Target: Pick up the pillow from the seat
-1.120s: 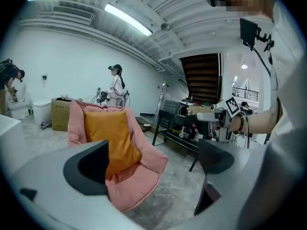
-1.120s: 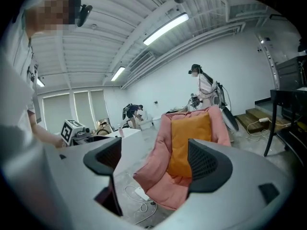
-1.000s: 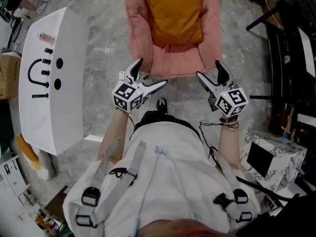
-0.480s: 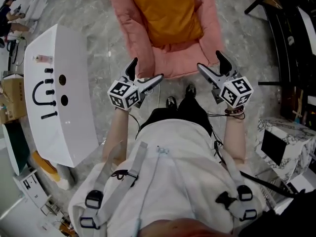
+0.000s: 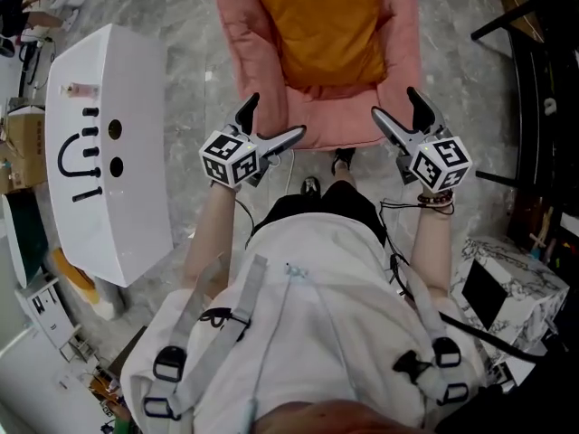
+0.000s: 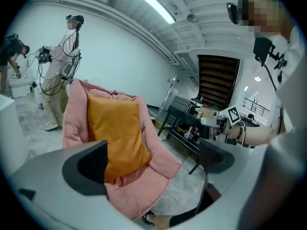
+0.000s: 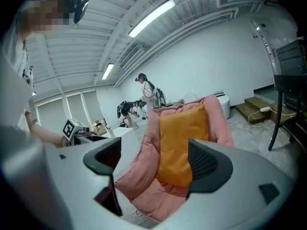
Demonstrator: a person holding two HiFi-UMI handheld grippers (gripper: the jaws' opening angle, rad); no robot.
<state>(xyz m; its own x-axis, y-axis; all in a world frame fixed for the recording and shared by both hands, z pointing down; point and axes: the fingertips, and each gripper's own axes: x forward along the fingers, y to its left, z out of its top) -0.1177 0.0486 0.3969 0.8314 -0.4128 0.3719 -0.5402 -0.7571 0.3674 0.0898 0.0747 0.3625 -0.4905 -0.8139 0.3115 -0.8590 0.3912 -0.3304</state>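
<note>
An orange pillow leans upright against the back of a pink padded chair, its lower edge on the seat. My left gripper hovers open at the chair's front left corner, with nothing between its fingers. At the front right corner my right gripper is open and empty too. In the left gripper view the pillow shows between the jaws, still at a distance from the gripper. The right gripper view has the pillow ahead of that gripper.
A white table with black tools stands left of the chair. A black rack and a marble-patterned box are on the right. Other people stand far behind the chair. My feet are just in front of the seat.
I have stepped toward the chair. Both open grippers have moved forward from short of the seat's front edge to level with its front corners.
</note>
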